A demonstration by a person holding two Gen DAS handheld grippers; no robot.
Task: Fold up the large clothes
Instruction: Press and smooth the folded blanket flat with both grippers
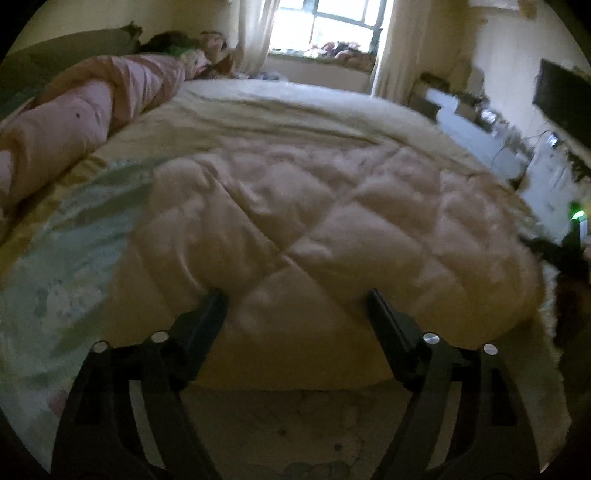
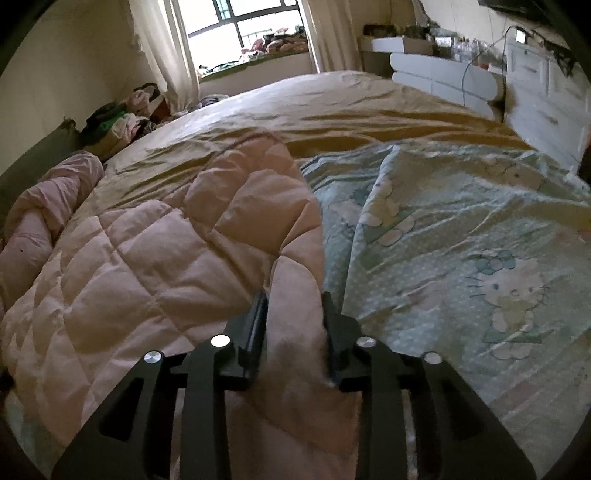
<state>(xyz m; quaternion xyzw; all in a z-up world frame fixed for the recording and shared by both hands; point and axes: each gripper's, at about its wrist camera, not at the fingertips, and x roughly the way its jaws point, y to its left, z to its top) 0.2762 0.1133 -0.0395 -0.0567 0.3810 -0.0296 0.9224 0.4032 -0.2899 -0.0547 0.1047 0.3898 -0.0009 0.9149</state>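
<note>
A pale pink quilted comforter (image 1: 314, 229) lies folded on the bed, over a light green cartoon-print sheet (image 1: 66, 236). My left gripper (image 1: 295, 295) is open, its jaws wide apart just above the comforter's near edge, holding nothing. My right gripper (image 2: 295, 299) is shut on a bunched fold of the same comforter (image 2: 147, 258) at its right edge, with fabric squeezed between the fingers. The green sheet (image 2: 461, 240) spreads to the right of it.
A rolled pink blanket (image 1: 74, 110) lies along the bed's left side. A yellow bedspread (image 2: 369, 107) covers the far bed. White drawers (image 2: 443, 74) and cluttered shelves stand at the right, with a curtained window (image 1: 332, 26) beyond. The floor (image 1: 295, 424) shows below the bed edge.
</note>
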